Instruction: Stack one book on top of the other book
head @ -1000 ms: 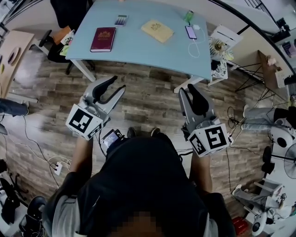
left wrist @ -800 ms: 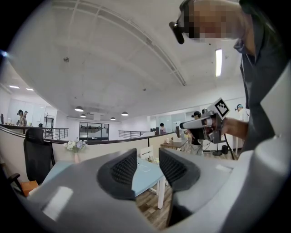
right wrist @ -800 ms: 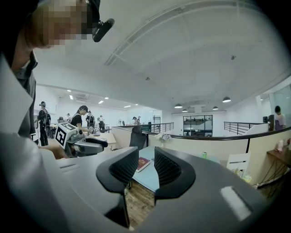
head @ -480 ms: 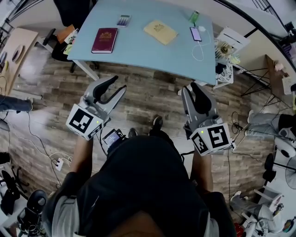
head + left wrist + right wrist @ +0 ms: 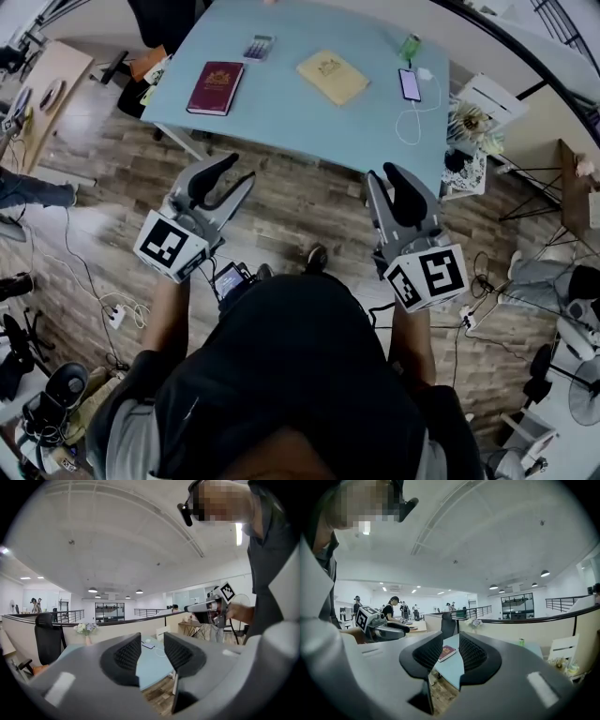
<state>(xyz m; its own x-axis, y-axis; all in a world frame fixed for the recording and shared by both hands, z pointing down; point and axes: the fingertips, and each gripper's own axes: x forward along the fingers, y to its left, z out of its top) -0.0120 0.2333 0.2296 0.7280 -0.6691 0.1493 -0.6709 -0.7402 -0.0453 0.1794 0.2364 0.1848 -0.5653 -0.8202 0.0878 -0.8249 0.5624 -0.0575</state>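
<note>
Left gripper (image 5: 239, 171) and right gripper (image 5: 382, 175) have neared the table (image 5: 281, 108), jaws parted and empty; maroon book (image 5: 215, 88) lies straight beyond the left, yellow book (image 5: 331, 77) beyond the right.

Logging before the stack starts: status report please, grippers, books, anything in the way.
Left gripper open, empty; right gripper open, empty; both short of the table. Maroon book and yellow book lie apart, unstacked. Nothing lies between them.

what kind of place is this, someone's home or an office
Most likely an open-plan office: a black office chair by the light blue table, ceiling lights over a wide hall with railings, and people at desks in the background.
</note>
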